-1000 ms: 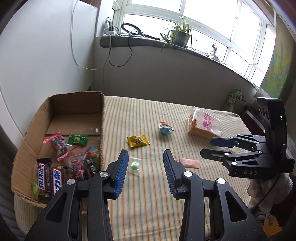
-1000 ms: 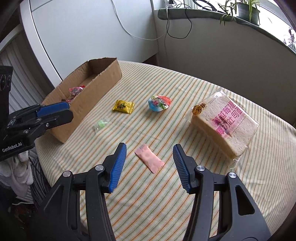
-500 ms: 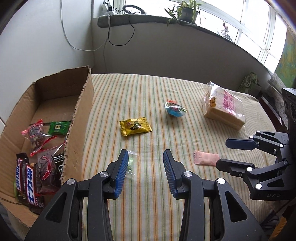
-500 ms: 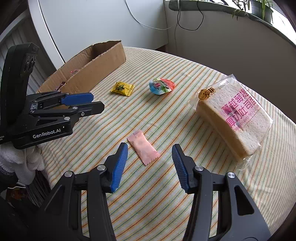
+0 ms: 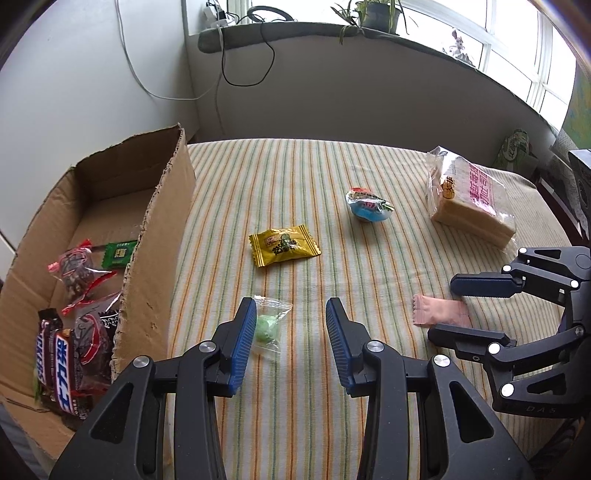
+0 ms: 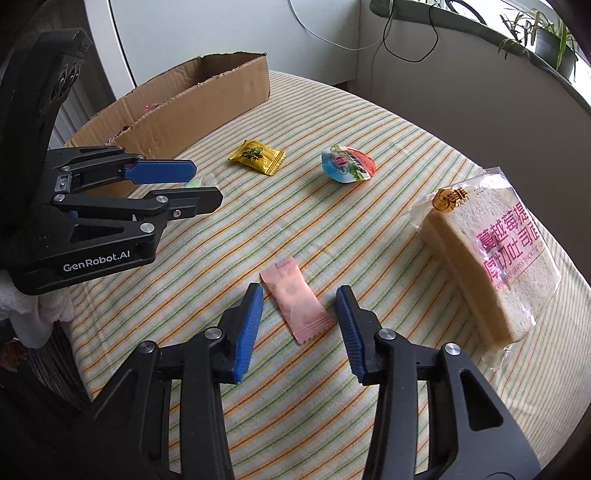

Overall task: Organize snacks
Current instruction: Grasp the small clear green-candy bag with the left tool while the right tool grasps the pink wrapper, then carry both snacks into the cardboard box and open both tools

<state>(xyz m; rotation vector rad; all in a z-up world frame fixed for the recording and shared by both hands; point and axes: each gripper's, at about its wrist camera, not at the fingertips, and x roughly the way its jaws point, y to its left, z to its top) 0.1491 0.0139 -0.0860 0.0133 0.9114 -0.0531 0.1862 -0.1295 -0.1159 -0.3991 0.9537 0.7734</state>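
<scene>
My left gripper (image 5: 291, 332) is open, low over the striped table, with a clear packet holding a green candy (image 5: 267, 326) just inside its left finger. My right gripper (image 6: 300, 314) is open and straddles a pink sachet (image 6: 295, 304), which also shows in the left wrist view (image 5: 439, 314). A yellow candy packet (image 5: 283, 244), a blue jelly cup (image 5: 367, 206) and a bagged bread loaf (image 5: 469, 199) lie farther out. A cardboard box (image 5: 155, 236) on the left holds several wrapped snacks (image 5: 74, 332).
The striped table (image 5: 314, 424) ends close to me and at the right. A grey wall and a window sill with cables and a plant (image 5: 376, 14) stand behind it. The left gripper body (image 6: 92, 214) fills the left of the right wrist view.
Both grippers have moved forward and down toward the table. The green candy now lies at the left gripper's fingers and the pink sachet between the right gripper's fingers.
</scene>
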